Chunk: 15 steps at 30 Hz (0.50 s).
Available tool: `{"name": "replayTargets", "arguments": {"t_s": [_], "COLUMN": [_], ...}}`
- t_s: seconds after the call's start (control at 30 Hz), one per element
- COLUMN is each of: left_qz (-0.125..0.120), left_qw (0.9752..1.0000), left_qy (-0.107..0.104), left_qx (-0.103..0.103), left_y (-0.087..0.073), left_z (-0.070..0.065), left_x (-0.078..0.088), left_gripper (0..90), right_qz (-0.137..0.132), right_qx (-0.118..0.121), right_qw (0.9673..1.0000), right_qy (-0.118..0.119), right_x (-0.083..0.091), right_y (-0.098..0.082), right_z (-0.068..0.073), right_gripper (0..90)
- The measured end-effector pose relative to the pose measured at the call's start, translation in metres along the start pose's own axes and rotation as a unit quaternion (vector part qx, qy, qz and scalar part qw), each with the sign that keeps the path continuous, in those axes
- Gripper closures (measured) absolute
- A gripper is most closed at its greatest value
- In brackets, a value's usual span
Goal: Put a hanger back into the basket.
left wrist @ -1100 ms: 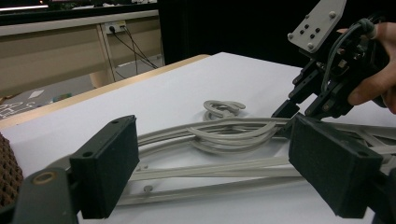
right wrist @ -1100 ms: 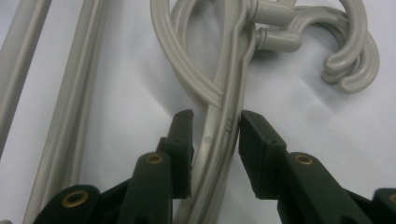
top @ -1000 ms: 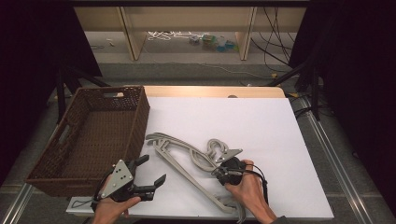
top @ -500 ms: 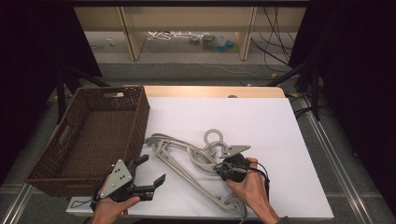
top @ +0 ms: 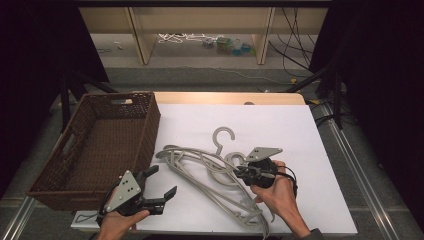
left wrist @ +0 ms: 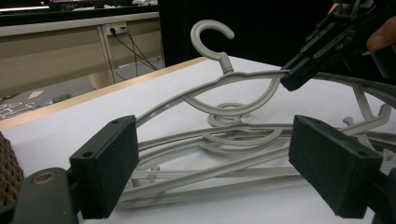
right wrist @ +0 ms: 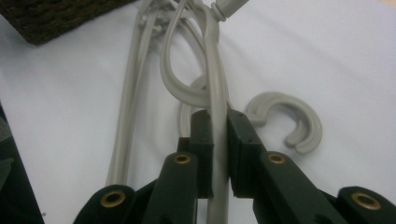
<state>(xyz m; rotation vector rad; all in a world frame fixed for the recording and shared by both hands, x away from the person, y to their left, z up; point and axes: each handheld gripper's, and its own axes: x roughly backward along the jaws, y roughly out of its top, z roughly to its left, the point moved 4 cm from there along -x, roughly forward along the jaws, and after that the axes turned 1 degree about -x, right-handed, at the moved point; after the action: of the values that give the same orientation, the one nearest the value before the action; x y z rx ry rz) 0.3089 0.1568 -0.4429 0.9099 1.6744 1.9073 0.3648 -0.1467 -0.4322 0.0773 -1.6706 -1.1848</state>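
Observation:
Several grey plastic hangers (top: 222, 194) lie tangled on the white table. My right gripper (top: 241, 173) has just been closing and is now shut on the arm of one hanger (right wrist: 213, 84), whose thin bar runs between the pads. That hanger (top: 200, 159) is tilted up off the pile, its hook (left wrist: 212, 32) in the air. From the left gripper view, the right gripper (left wrist: 293, 78) bites the raised hanger's shoulder. My left gripper (top: 163, 183) hovers open near the front left, its jaws wide apart in front of the pile (left wrist: 219, 140), nothing between the pads.
A brown wicker basket (top: 142, 131) stands at the table's left edge, close to the left gripper. A loose hanger hook (right wrist: 292, 122) lies flat on the white sheet (top: 280, 125). Shelves and cables sit beyond the far edge.
My right hand has risen and shut on one hanger, tipping it up out of the pile so its hook stands farther back. The left gripper has stayed put.

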Motion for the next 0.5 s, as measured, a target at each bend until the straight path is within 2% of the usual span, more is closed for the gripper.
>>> {"name": "replayTargets", "arguments": {"t_s": [0.03, 0.1, 0.2, 0.27, 0.4, 0.43, 0.47, 0.5], "left_qz": [0.001, 0.002, 0.001, 0.001, -0.008, -0.004, -0.003, 0.003], "left_qw": [1.0, 1.0, 1.0, 1.0, 1.0, 0.9999, 1.0, 0.9999], "left_qy": [0.0, 0.0, 0.0, 0.0, -0.001, 0.003, 0.002, -0.001], "left_qx": [-0.002, -0.002, -0.002, -0.002, 0.003, 0.009, 0.005, 0.01], "left_y": [0.0, 0.0, 0.0, 0.0, 0.002, 0.002, 0.003, 0.005], "left_z": [0.0, 0.0, 0.0, 0.0, 0.002, 0.002, 0.003, 0.003], "left_x": [0.0, -0.001, -0.001, -0.001, -0.003, -0.004, -0.005, -0.012], "left_gripper": [15.9, 15.9, 15.9, 16.0, 16.0, 16.0, 16.0, 16.0], "right_qz": [-0.012, -0.016, -0.022, -0.024, -0.032, -0.036, -0.036, -0.034], "right_qx": [0.018, 0.02, 0.026, 0.022, 0.035, 0.039, 0.039, 0.046], "right_qw": [0.9998, 0.9996, 0.9994, 0.9995, 0.9988, 0.9984, 0.9984, 0.9979], "right_qy": [-0.006, -0.012, -0.005, -0.005, 0.01, 0.017, 0.017, 0.03], "right_x": [0.001, 0.003, 0.008, 0.011, 0.023, 0.031, 0.031, 0.036], "right_y": [0.003, 0.005, 0.006, 0.007, 0.008, 0.006, 0.006, 0.003], "right_z": [-0.001, -0.002, -0.007, -0.007, -0.009, -0.01, -0.01, -0.009], "right_gripper": [82.6, 82.7, 82.6, 82.7, 82.7, 82.7, 82.7, 82.7]}}
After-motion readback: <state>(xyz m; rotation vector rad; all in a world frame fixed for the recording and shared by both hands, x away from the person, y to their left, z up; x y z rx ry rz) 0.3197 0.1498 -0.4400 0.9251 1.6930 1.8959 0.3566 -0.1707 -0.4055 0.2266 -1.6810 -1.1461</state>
